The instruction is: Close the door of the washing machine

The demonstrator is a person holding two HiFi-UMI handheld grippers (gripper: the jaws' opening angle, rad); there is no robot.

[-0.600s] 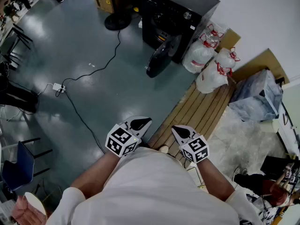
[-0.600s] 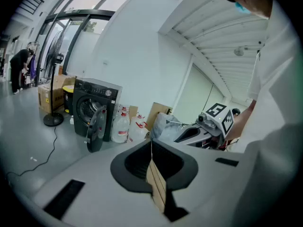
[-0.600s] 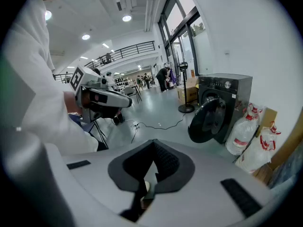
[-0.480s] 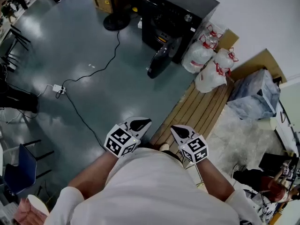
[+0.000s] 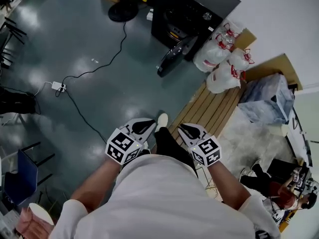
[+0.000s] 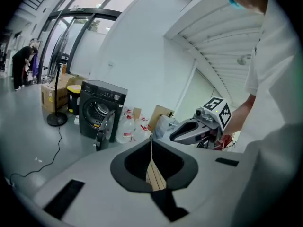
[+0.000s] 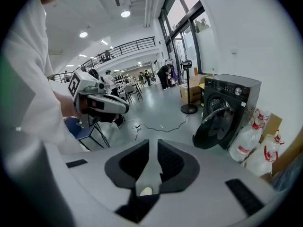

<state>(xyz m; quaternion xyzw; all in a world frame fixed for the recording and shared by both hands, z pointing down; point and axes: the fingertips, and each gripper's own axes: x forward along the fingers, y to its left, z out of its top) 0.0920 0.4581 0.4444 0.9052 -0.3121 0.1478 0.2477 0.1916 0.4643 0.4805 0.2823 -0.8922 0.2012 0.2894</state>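
Across the grey floor [image 5: 75, 49], the round dark door [image 5: 173, 58] of the black front-loading washing machine [image 5: 194, 11] hangs open, well apart from the left gripper [image 5: 143, 126], jaws pressed together, and the right gripper [image 5: 188, 130], slightly spread and empty; approach first, I reckon, then push.

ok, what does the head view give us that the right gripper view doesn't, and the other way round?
Head view only: the wooden boards and the right gripper seen from outside, marker cube included.

Right gripper view only: the ceiling lights, the upper railing, people far down the hall, and its own jaws a little apart with nothing held.

Both: the washing machine with its door open, the white bags beside it, the floor cable and the left gripper.
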